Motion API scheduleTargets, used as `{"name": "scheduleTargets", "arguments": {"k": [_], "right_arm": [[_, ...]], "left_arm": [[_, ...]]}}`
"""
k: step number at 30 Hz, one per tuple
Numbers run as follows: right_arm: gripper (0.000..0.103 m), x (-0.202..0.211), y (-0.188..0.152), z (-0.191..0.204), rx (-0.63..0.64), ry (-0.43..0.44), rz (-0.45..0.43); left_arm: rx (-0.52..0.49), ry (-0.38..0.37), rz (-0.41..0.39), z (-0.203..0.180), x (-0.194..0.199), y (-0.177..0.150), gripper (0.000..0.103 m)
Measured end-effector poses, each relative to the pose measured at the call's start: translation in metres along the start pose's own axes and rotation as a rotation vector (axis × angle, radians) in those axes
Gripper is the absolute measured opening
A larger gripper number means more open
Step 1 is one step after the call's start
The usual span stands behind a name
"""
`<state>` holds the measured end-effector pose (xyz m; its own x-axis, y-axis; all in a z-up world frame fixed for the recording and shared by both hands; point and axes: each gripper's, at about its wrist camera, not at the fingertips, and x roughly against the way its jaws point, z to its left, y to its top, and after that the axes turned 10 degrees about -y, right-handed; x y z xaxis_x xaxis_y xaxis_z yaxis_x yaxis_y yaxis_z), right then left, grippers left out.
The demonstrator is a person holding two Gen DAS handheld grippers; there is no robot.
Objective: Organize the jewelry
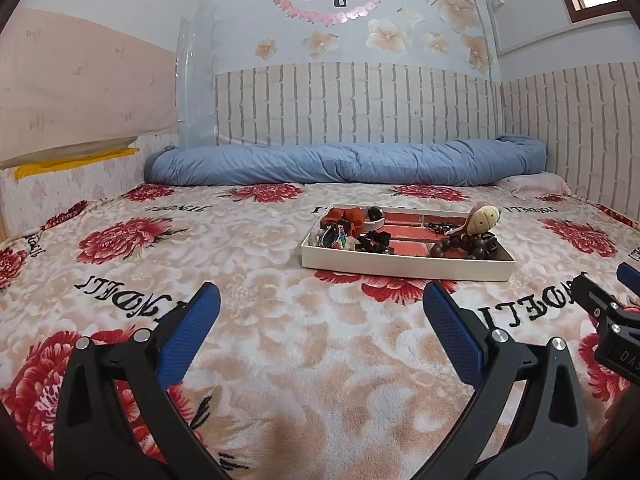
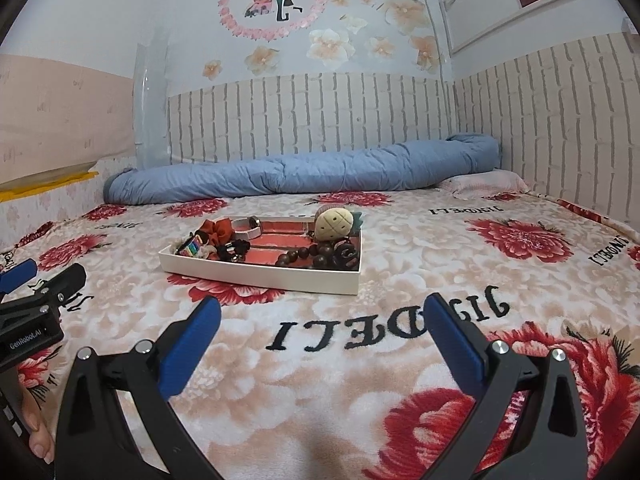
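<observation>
A shallow white tray (image 1: 404,270) with a red floor sits on the floral bed blanket, holding jewelry: a red scrunchie (image 1: 346,216), a white bangle (image 1: 376,221), a black beaded piece (image 1: 374,241), dark wooden beads (image 1: 464,246) and a beige plush charm (image 1: 482,218). It also shows in the right wrist view (image 2: 256,274). My left gripper (image 1: 320,300) is open and empty, short of the tray. My right gripper (image 2: 320,312) is open and empty, near the tray's front edge.
A rolled blue quilt (image 1: 344,162) lies along the far wall. A pink pillow (image 2: 486,182) sits at the far right. The flowered blanket (image 2: 360,360) covers the bed. The other gripper shows at each view's side (image 1: 608,316) (image 2: 36,312).
</observation>
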<state>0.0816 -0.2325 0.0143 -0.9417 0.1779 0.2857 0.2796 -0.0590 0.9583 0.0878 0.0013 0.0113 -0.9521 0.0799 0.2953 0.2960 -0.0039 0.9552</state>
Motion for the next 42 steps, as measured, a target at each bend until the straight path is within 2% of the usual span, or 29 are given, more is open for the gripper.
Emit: {"name": "scheduleTargets", "arguments": {"k": [42], "right_arm": [[0.099,0.0046,-0.0018,0.0019,0.011,-0.004,-0.016]], "left_arm": [[-0.005,-0.012,-0.027,-0.0019,0.0052,0.0013,0.098]]}}
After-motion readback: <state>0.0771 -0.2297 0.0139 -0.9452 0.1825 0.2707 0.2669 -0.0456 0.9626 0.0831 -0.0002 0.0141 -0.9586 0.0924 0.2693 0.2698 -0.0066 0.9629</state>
